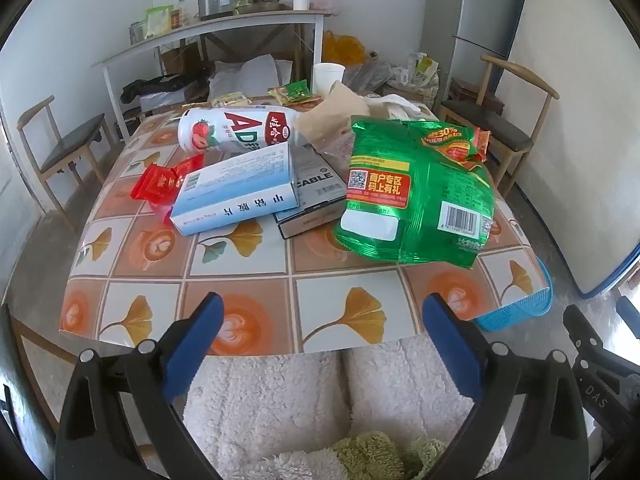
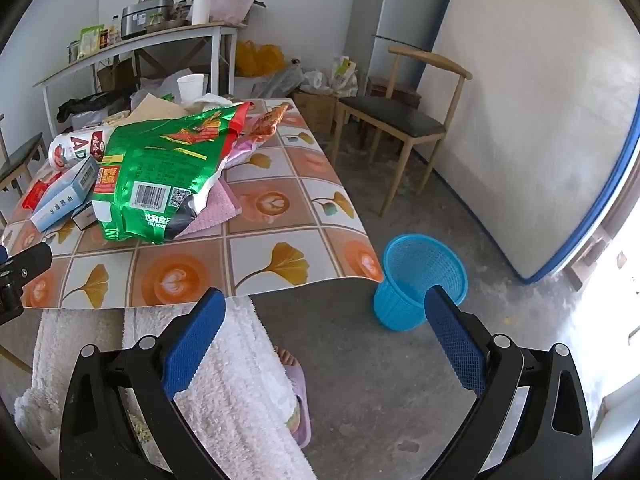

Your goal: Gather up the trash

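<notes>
Trash lies piled on the tiled-pattern table (image 1: 240, 296): a green snack bag (image 1: 416, 196) (image 2: 160, 168), a pale blue box (image 1: 240, 192), a dark box marked CABLE (image 1: 316, 196), a white strawberry drink bottle (image 1: 236, 128) on its side, red wrappers (image 1: 160, 184), a brown paper bag (image 1: 332, 116) and a paper cup (image 1: 327, 77). A blue mesh basket (image 2: 422, 280) stands on the floor by the table's right corner. My left gripper (image 1: 323, 312) hangs open before the table's near edge, holding nothing. My right gripper (image 2: 325, 310) is open too, over the floor between table and basket.
A person's legs in white fluffy trousers (image 2: 240, 380) and a slippered foot (image 2: 298, 404) are below the grippers. Wooden chairs (image 2: 400, 120) (image 1: 64, 148) stand on both sides. A white mattress (image 2: 532, 120) leans on the right wall. A cluttered shelf table (image 1: 216, 28) is behind.
</notes>
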{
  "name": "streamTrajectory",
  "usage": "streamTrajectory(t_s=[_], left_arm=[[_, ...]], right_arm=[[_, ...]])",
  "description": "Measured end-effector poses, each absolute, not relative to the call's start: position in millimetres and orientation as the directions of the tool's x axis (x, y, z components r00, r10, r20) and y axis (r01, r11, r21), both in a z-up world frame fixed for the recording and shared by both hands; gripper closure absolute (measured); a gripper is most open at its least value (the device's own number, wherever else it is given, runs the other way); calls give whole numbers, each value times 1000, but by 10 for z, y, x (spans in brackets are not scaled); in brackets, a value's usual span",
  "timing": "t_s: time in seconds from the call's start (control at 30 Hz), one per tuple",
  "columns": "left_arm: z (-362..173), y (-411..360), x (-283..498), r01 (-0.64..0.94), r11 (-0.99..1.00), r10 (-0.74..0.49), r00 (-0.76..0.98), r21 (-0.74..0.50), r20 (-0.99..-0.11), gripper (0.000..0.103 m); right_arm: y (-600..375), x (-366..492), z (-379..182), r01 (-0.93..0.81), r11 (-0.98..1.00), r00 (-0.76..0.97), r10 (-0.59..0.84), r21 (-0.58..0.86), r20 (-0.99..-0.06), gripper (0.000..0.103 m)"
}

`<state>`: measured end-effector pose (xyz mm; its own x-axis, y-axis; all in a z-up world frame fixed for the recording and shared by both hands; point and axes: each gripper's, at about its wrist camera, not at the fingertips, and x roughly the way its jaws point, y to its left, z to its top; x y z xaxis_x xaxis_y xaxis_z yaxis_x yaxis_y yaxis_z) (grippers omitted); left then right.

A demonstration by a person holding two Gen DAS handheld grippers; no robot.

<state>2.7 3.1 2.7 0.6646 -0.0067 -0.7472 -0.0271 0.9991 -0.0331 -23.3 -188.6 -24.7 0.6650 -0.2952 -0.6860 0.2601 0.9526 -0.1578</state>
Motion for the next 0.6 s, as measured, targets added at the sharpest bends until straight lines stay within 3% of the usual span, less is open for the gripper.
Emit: streamTrajectory(t_s=[0.6], left_arm=[[-37, 153, -11, -27, 999, -11, 670, -40, -743, 6]], right_arm=[[-1882, -214, -241, 261, 952, 666, -299, -162, -683, 8]])
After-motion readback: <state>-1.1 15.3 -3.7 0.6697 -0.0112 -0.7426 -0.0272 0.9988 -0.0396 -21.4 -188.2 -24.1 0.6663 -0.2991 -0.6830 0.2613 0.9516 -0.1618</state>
